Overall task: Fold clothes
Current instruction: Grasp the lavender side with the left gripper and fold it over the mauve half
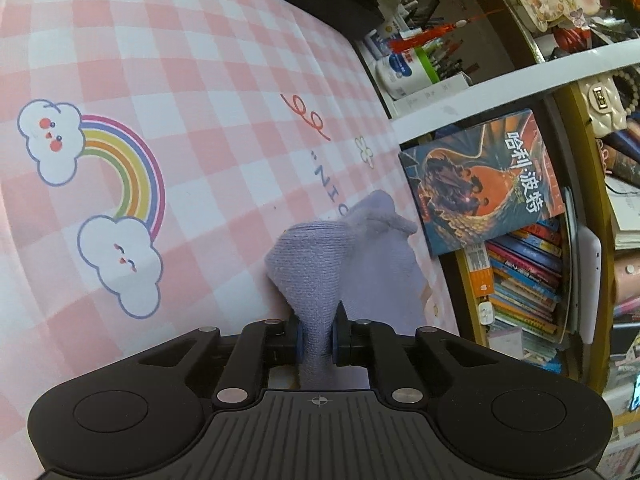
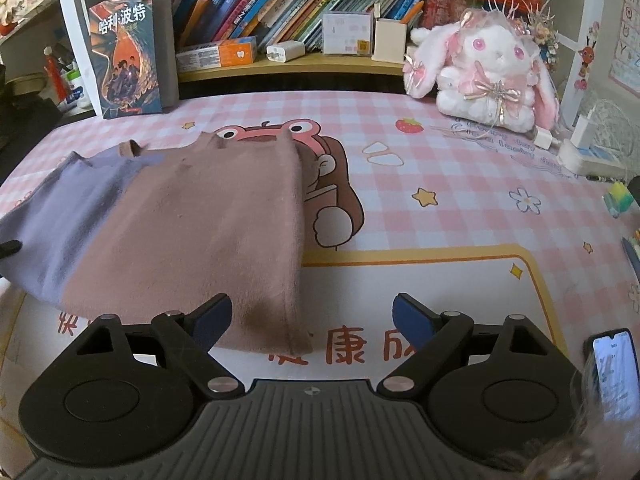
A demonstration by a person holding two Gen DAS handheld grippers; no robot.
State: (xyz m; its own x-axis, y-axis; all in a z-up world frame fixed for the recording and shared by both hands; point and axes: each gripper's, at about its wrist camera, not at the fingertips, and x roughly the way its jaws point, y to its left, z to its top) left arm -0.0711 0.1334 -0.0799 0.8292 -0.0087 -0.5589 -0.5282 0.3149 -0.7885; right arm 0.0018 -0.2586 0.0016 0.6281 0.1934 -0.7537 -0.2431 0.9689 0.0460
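A small knit garment lies on the pink checked table mat (image 2: 460, 208). Its body is brown (image 2: 192, 232) and its left sleeve is lavender (image 2: 52, 220). My left gripper (image 1: 316, 338) is shut on a bunched lavender sleeve end (image 1: 316, 264) and holds it just above the mat (image 1: 200, 80). My right gripper (image 2: 312, 316) is open and empty, low over the near edge of the brown body, with its left finger (image 2: 212, 316) over the cloth and its right finger (image 2: 412, 318) over bare mat.
A bookshelf (image 2: 280, 64) with books runs along the back. A Harry Potter book (image 2: 128, 48) stands at the back left and shows in the left wrist view (image 1: 484, 184) too. A plush rabbit (image 2: 488, 68), a power strip (image 2: 592, 156) and a phone (image 2: 616, 372) sit on the right.
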